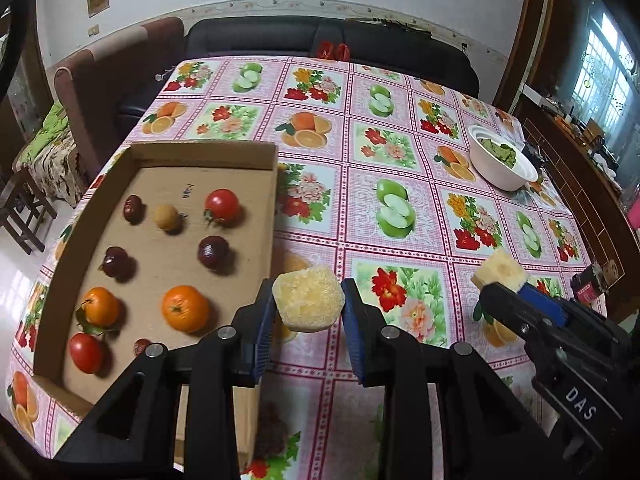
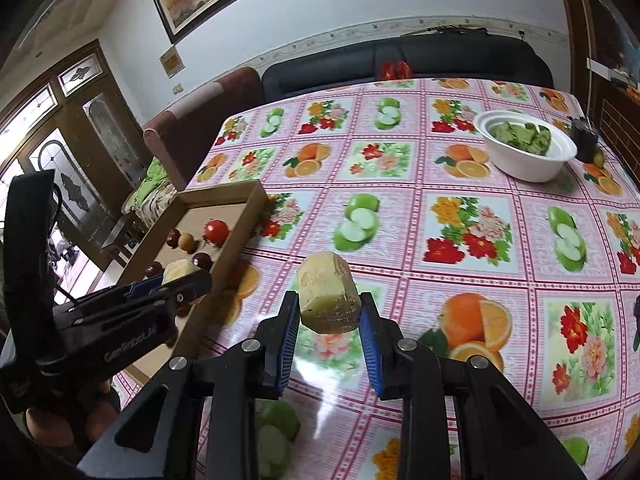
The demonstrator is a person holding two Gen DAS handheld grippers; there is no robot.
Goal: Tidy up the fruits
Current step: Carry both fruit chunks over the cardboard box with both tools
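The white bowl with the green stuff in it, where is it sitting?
The white bowl stands on the far right part of the fruit-print tablecloth, well away from the cardboard tray on the left, with a small dark object just beyond it.

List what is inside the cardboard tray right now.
In the cardboard tray: two red tomatoes, two oranges, three dark red fruits and one tan round fruit. The left gripper covers the tray's near corner, where another small red fruit only partly shows.
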